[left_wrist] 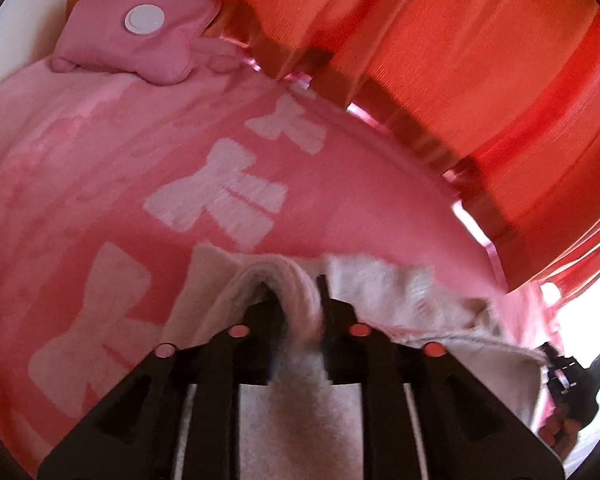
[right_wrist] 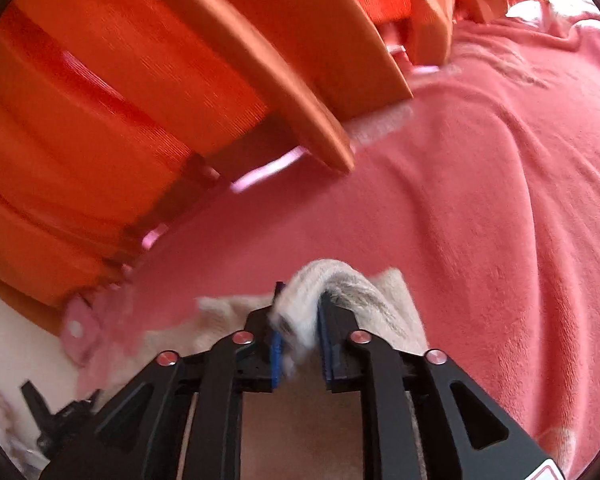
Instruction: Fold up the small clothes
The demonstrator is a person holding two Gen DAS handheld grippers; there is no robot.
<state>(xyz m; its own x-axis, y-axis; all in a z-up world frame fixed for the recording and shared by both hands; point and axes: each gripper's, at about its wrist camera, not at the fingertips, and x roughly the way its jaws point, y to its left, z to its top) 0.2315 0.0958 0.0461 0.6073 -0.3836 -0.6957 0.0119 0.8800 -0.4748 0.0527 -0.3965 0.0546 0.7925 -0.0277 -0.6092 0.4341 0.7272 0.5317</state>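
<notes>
A cream fuzzy garment [left_wrist: 380,280] lies on a pink blanket [left_wrist: 320,200] printed with white bows. My left gripper [left_wrist: 296,304] stands over the garment's near edge. Its jaws are slightly apart, and a raised fold of the cloth sits loosely between them with a dark gap on the fold's left. In the right wrist view, the same cream garment [right_wrist: 364,292] bunches up between the blue pads [right_wrist: 277,344] of my right gripper [right_wrist: 300,320]. That gripper is also slightly open around the fold. The other gripper [left_wrist: 572,376] shows at the far right of the left wrist view.
A pink cushion [left_wrist: 140,32] with a white round button lies at the blanket's far left. Orange curtains [left_wrist: 460,60] hang close behind the bed edge, and the orange curtains [right_wrist: 100,100] fill the right wrist view's upper left. Wrinkled pink blanket [right_wrist: 480,200] spreads to the right.
</notes>
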